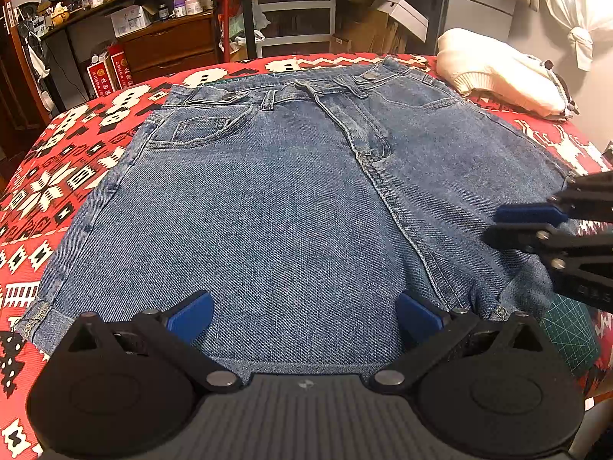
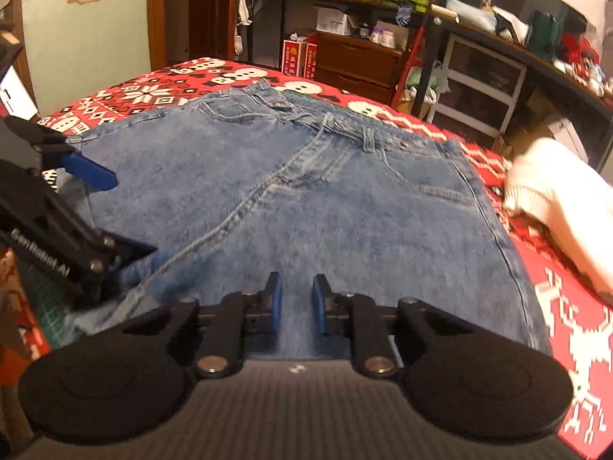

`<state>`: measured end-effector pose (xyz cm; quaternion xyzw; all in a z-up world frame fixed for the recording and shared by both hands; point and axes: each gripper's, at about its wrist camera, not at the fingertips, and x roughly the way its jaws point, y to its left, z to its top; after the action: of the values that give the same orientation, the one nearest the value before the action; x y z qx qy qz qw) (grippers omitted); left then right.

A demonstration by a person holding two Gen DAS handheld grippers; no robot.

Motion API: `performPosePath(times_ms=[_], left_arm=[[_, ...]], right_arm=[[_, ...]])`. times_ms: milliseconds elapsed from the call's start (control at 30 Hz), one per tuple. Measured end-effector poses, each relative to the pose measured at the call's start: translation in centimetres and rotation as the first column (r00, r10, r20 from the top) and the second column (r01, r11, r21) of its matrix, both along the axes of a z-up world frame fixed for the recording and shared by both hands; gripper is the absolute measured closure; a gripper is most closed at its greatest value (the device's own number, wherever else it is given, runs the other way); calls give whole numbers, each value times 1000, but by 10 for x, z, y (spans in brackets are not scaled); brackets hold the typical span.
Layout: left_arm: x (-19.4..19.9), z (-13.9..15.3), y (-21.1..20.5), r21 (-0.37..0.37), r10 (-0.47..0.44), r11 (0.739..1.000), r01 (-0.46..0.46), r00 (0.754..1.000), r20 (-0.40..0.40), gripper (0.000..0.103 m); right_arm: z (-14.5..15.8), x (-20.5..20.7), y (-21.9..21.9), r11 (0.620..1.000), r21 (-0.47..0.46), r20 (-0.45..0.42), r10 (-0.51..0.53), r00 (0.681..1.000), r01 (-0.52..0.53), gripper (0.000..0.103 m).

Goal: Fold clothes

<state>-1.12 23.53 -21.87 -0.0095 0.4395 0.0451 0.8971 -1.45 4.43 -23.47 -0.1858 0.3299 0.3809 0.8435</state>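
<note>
The denim shorts (image 1: pixel 291 199) fill mid-frame: thick, stiff, fairly heavy, I judge. My left tool (image 1: pixel 304 316) gapes wide and my right tool (image 2: pixel 297 303) sits narrowly apart, both empty; the bottom hems look like the best grip.

Cluttered room under warm indoor light. Behind the red patterned cloth (image 1: pixel 76 153), a dark shelving unit (image 1: pixel 126 7) crowded with bottles, jars and boxes. Beneath it, a brown wooden drawer chest (image 1: pixel 172 48), with red boxes (image 1: pixel 105 74) on the floor beside it. To the right, translucent plastic drawers (image 1: pixel 293 11) in a black metal frame, then stacked cardboard boxes (image 1: pixel 383 27). Pale grey wall (image 1: pixel 482 0) at far right, with knotted white fabric (image 1: pixel 574 19) hanging against it.
</note>
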Motion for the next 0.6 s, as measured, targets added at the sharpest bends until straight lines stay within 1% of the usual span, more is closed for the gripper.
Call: performPosePath(times_ms=[233, 333, 367, 433, 467, 500, 567, 600], left_arm=[[1, 1, 0, -1, 7, 1000, -7, 1000, -9, 0], [5, 4, 0, -9, 17, 1000, -17, 999, -42, 0], [7, 6, 0, -15, 21, 1000, -22, 998, -56, 1], [8, 13, 2, -33, 36, 999, -38, 998, -50, 3], [7, 18, 4, -38, 52, 998, -53, 998, -34, 3], [9, 22, 6, -32, 64, 997, -64, 998, -19, 2], [11, 30, 8, -19, 86, 996, -86, 996, 13, 2], [15, 30, 9, 5, 86, 996, -86, 996, 11, 2]], right_arm=[[4, -5, -20, 1000, 8, -49, -18, 999, 18, 82], [5, -4, -28, 999, 25, -75, -34, 997, 36, 71], [6, -3, -29, 999, 33, -79, -39, 996, 42, 69], [9, -1, -32, 997, 51, -84, -51, 995, 56, 67], [10, 0, -33, 996, 60, -86, -57, 995, 63, 64], [12, 1, -34, 996, 67, -82, -61, 995, 67, 62], [14, 4, -34, 995, 74, -68, -69, 995, 74, 54], [15, 7, -34, 994, 77, -64, -76, 995, 81, 51]])
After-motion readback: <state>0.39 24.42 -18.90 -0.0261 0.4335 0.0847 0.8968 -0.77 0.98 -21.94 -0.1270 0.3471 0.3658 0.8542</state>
